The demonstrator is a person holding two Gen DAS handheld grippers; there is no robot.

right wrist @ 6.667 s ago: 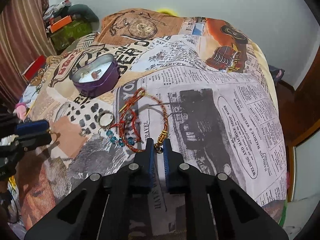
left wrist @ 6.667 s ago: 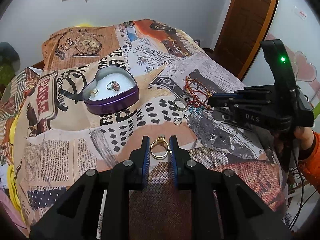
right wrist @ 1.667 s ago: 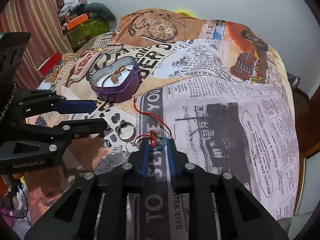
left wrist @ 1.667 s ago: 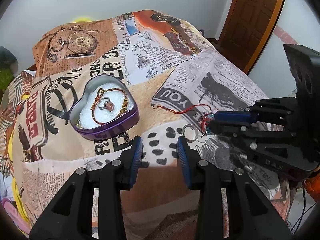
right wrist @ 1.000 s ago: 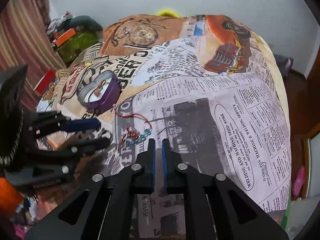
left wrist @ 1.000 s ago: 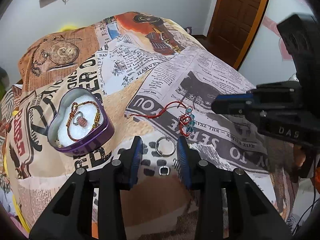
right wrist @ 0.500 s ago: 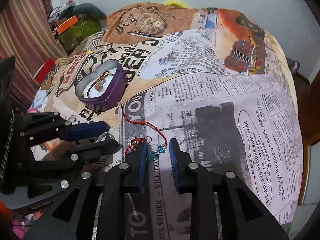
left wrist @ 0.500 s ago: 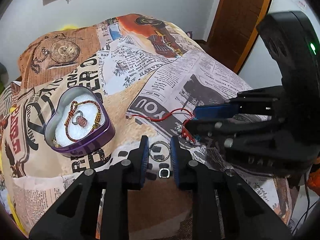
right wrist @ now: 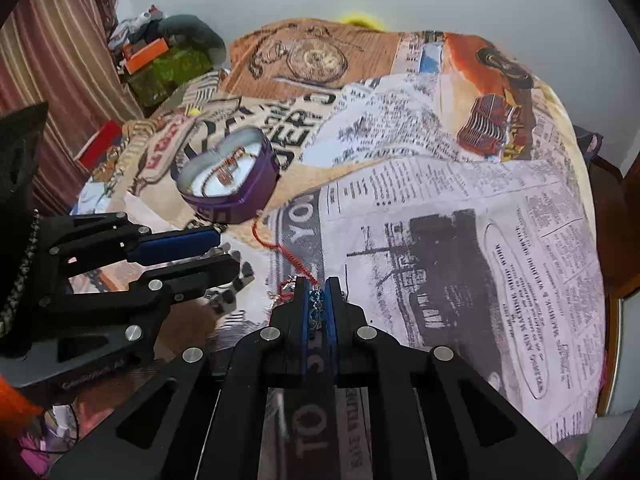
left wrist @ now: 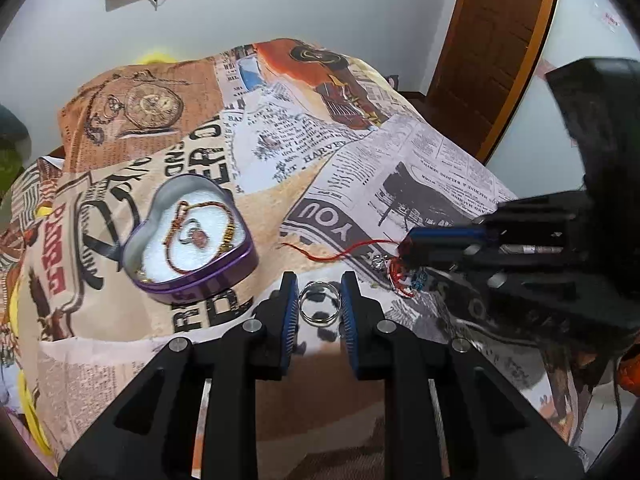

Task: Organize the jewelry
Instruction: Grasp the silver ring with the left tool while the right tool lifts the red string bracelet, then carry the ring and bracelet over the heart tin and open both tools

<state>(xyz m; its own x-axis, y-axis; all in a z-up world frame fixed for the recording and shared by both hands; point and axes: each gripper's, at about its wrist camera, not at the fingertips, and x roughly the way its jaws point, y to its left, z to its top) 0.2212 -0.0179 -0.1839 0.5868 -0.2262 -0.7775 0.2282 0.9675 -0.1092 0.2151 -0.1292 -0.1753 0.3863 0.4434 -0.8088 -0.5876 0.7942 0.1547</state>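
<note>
Left claw (left wrist: pixel 320 300): fingers apart, one on each side of a silver ring (left wrist: pixel 320 308) lying flat on the newspaper-print bedspread (left wrist: pixel 420 160); contact with the ring cannot be told. Right claw (right wrist: pixel 319 300): fingers clamped on the blue-beaded end of a red cord bracelet (right wrist: pixel 280 248), whose free cord trails across the bedspread toward the purple heart-shaped tin (left wrist: pixel 192 236). The tin, near the left claw, holds a braided bracelet (left wrist: pixel 200 236) encircling a red-stoned ring (left wrist: pixel 196 236).

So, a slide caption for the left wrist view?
Left gripper brackets a silver ring beside the purple heart-shaped tin on newspaper-print cloth.
</note>
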